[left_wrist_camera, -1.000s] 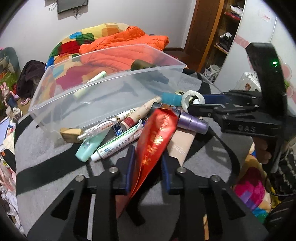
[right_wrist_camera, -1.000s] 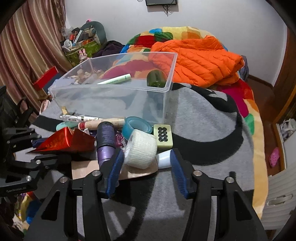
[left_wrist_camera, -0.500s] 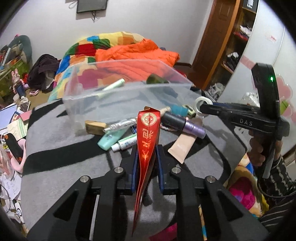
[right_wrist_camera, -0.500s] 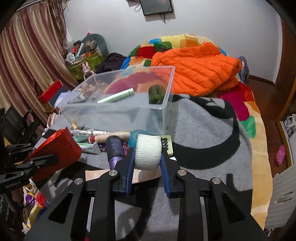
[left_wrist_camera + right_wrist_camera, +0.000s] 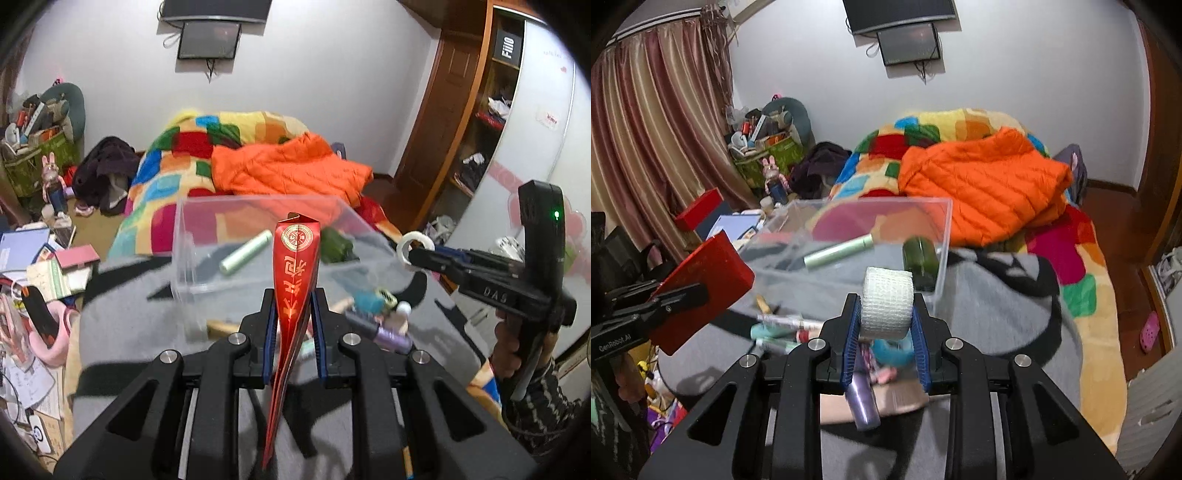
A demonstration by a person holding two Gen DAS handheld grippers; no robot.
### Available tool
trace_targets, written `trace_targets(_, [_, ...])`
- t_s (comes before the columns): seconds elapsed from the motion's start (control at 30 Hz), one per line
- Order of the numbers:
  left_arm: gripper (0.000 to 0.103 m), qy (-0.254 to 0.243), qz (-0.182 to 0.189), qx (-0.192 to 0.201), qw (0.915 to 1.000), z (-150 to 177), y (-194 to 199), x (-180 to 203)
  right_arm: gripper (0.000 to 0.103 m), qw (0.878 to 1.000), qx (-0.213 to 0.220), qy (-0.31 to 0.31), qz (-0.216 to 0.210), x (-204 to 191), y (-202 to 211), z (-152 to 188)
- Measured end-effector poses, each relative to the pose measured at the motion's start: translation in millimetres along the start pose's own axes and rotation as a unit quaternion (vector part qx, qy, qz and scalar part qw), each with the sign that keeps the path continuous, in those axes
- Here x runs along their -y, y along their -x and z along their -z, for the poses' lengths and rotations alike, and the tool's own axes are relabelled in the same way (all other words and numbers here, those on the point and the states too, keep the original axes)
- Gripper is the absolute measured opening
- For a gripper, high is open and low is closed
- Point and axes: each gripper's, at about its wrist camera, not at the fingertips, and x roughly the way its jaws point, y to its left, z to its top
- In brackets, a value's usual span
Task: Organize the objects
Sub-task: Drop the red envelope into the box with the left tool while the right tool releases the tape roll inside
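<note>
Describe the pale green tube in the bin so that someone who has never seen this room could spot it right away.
Find the clear plastic bin on the grey blanket, in front of the orange jacket. Two things lie inside it: the pale green tube is the long, slim, light one lying slantwise, left of the short, dark green bottle.

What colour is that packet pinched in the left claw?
Red with gold print; the packet shows best in the left wrist view, clamped in the left gripper.

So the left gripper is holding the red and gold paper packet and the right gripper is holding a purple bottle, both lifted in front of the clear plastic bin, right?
Not quite. The left gripper does hold the red and gold paper packet, but the right gripper holds a white gauze roll, as the right wrist view shows. The purple bottle lies below. The clear plastic bin sits ahead.
</note>
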Motion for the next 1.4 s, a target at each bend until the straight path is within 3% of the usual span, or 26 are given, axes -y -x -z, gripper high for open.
trace_targets(0.37, [0.017, -0.006, -0.037, 0.005, 0.9993, -43.1, -33.2, -17.2, 0.024, 1.000, 0.008, 0.014, 0.007, -19.2, -30.4, -38.4])
trace_targets(0.97, [0.017, -0.021, -0.020, -0.082, 0.9962, -63.5, -134.9, -19.9, 0.024, 0.995, -0.092, 0.038, 0.020, -16.5, -116.4, -41.9])
trace_targets(1.17, [0.017, -0.035, -0.015, -0.097, 0.9946, -59.2, -142.8, -16.1, 0.025, 0.993, -0.108, 0.049, 0.021, -20.2, -124.1, -41.1])
trace_targets(1.4, [0.017, -0.027, -0.011, -0.087, 0.9958, -59.4, -127.6, -18.2, 0.025, 0.993, -0.103, 0.056, 0.021, -24.1, -115.0, -39.7])
